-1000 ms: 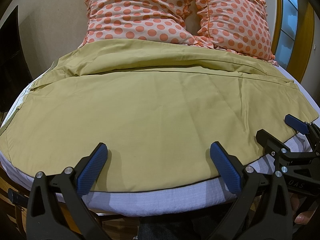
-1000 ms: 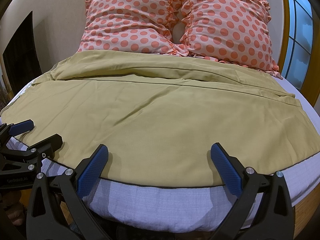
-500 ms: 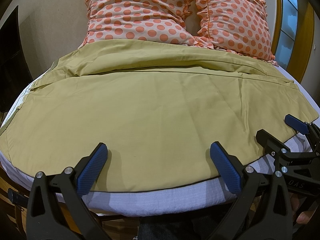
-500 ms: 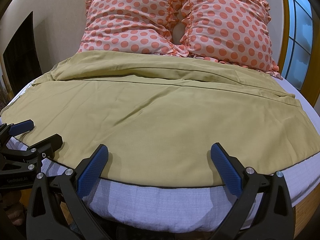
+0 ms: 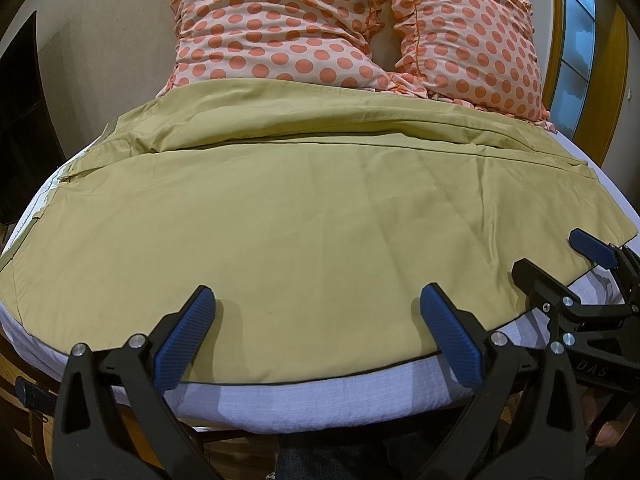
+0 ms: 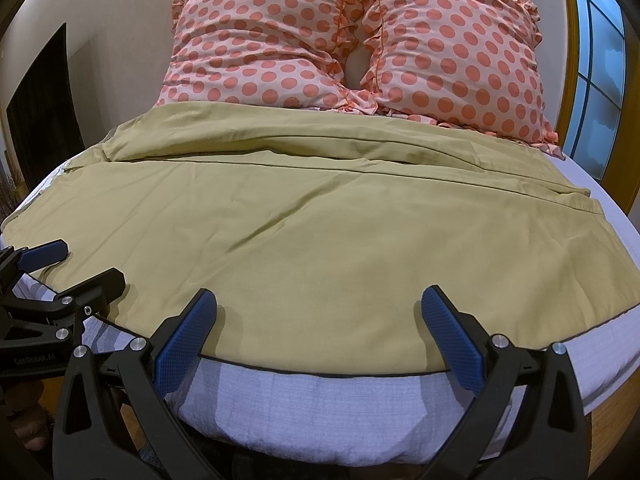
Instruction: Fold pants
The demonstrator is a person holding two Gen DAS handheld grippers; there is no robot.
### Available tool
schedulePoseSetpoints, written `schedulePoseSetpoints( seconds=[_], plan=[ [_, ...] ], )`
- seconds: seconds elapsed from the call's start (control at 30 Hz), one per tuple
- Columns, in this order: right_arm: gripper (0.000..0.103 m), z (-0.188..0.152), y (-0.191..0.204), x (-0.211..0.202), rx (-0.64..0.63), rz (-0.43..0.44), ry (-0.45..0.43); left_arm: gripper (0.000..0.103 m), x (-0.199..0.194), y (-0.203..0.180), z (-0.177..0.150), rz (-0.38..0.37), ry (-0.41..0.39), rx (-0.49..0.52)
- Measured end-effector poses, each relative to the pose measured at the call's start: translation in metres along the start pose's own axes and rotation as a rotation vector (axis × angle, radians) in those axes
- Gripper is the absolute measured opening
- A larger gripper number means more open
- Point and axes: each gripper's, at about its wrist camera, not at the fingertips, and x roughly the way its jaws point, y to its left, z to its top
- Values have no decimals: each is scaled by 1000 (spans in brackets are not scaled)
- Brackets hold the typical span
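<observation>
You are still holding both grippers, left (image 5: 316, 334) and right (image 6: 318, 334), jaws wide, unmoved over the pants (image 5: 300, 216) lying on the bed (image 6: 320, 408).

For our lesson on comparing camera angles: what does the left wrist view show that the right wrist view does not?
Only the left wrist view shows the right gripper from the side, at its right edge. Only the right wrist view shows the left gripper at its left edge, marked GenRobot.AI. Both share the olive pants spread on the white bed, two polka-dot pillows and a window.
</observation>
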Motion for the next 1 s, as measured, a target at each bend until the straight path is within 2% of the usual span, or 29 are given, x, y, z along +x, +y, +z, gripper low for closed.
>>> schedulePoseSetpoints(
  seconds=[0.2, 0.23, 0.3, 0.37, 0.43, 0.53, 0.57, 0.6, 0.67, 0.7, 0.9, 0.97, 1.0],
  plan=[
    [102, -4, -4, 0, -23, 32, -16, 101, 0, 4, 4, -4, 4, 4],
    [102, -1, -6, 1, -28, 47, 2, 101, 0, 5, 5, -7, 5, 3],
    [102, 13, -21, 3, 10, 72, 56, 101, 3, 6, 9, 6, 20, -7],
    [102, 43, -59, 0, 109, 71, 58, 101, 2, 15, 17, 12, 12, -33],
    [102, 76, -100, 1, 202, -4, 45, 101, 0, 26, 25, -14, -10, -77],
    [102, 130, -172, 25, 373, -136, 72, 101, -1, 43, 40, -56, -39, -142],
    [94, 148, -199, 44, 449, -180, 113, 101, -1, 46, 46, -68, -46, -154],
    [81, 157, -216, 57, 499, -207, 140, 101, 0, 48, 50, -73, -51, -158],
    [68, 180, -258, 101, 627, -262, 221, 101, 1, 49, 58, -73, -68, -151],
    [64, 192, -277, 129, 694, -289, 267, 101, 1, 49, 62, -69, -79, -140],
    [64, 218, -317, 209, 823, -404, 326, 101, 6, 46, 72, -62, -104, -90],
    [64, 222, -319, 227, 791, -478, 335, 101, 11, 47, 75, -63, -98, -85],
    [63, 223, -315, 237, 717, -548, 350, 101, 13, 47, 76, -63, -95, -84]
  ],
)
